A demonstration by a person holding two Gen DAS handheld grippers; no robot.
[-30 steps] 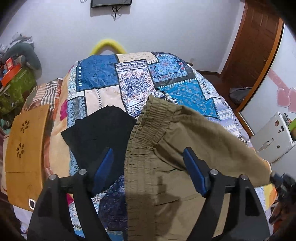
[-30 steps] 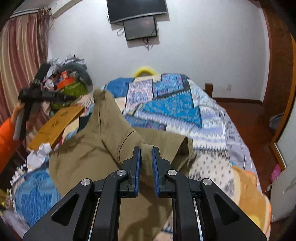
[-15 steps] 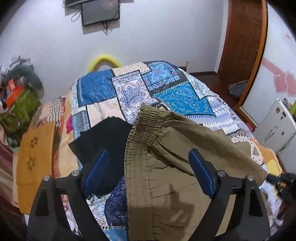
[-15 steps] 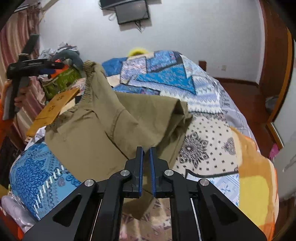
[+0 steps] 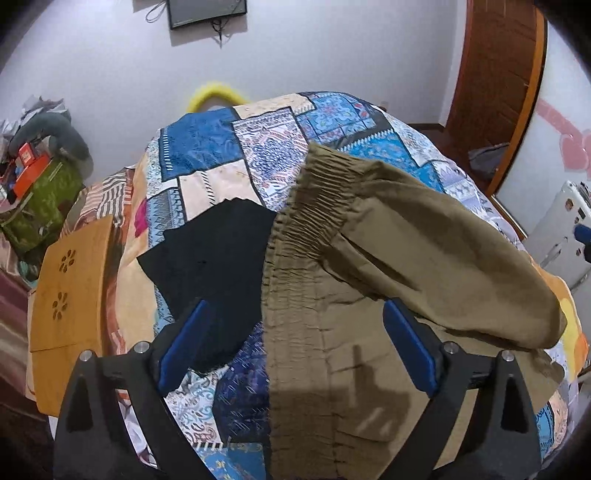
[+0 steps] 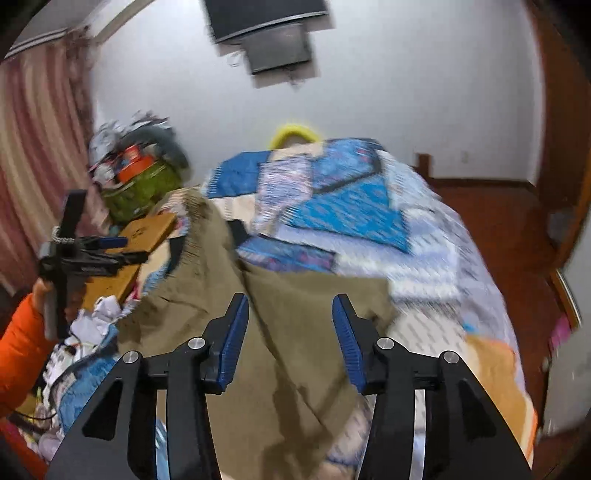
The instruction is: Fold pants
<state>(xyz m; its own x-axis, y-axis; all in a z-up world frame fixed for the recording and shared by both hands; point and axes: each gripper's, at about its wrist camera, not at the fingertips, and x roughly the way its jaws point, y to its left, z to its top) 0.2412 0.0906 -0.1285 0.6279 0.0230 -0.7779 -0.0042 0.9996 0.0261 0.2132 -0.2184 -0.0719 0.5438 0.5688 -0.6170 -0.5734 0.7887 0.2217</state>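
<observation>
Right gripper (image 6: 290,339): jaws, clamped on the pants (image 6: 288,332) a second ago, have just been opening and let go. Left gripper (image 5: 295,347) widened further; nothing gripped.

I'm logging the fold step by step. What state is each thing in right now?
olive pants: folded over, lying on the bed, released.
black garment: lying flat beside the pants, touching their waistband edge.
left gripper: open, jaws just widened, over the pants, gripping nothing.
right gripper: open, jaws just parted, cloth below them, not pinched.
wall screen: dark.
</observation>
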